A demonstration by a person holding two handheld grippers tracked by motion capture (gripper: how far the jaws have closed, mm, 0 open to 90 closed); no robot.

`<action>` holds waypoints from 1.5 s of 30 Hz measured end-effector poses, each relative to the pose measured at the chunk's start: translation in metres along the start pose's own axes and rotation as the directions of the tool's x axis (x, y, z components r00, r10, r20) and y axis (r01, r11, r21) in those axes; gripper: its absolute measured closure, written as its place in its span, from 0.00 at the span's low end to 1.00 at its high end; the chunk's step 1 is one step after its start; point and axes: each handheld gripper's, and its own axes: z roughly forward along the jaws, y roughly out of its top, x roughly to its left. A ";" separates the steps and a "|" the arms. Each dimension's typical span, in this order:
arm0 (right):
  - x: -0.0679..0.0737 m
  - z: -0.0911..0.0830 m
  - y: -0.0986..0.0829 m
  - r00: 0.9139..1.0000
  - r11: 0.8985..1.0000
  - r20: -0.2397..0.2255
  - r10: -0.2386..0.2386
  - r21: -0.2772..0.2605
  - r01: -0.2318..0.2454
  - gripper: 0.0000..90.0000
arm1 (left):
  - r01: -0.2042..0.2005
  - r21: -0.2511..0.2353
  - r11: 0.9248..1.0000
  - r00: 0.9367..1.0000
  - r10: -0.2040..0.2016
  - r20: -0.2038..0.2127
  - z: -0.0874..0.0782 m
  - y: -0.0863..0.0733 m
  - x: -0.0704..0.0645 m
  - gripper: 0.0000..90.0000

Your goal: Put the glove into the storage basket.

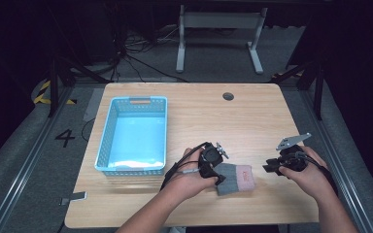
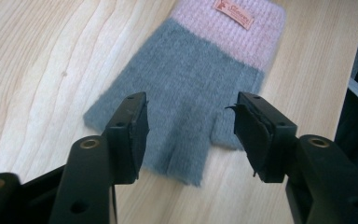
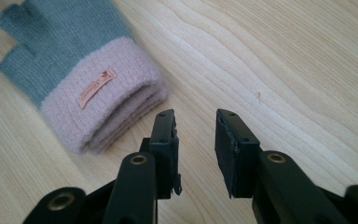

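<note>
pale wood worktop | glove lies flat just ahead of left claw, jaws wide, empty, straddling grey finger end; cuff points away | right claw half-open, empty, beside cuff | left nearer

Glove cuff cut off at top edge — label lettering unreadable

blue basket, wooden table
</note>
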 end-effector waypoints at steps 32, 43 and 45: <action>-0.003 -0.003 -0.003 0.995 0.997 -0.089 0.039 -0.059 -0.045 0.70 | -0.075 0.149 0.986 0.995 0.083 -0.052 0.060 0.022 -0.003 0.25; -0.007 -0.004 -0.005 0.993 0.995 -0.105 0.057 -0.077 -0.066 0.69 | -0.074 0.150 0.986 0.995 0.082 -0.048 0.058 0.021 -0.008 0.54; -0.007 -0.004 -0.005 0.992 0.995 -0.108 0.059 -0.080 -0.068 0.69 | -0.081 0.144 0.986 0.996 0.085 -0.028 0.057 0.021 -0.007 0.68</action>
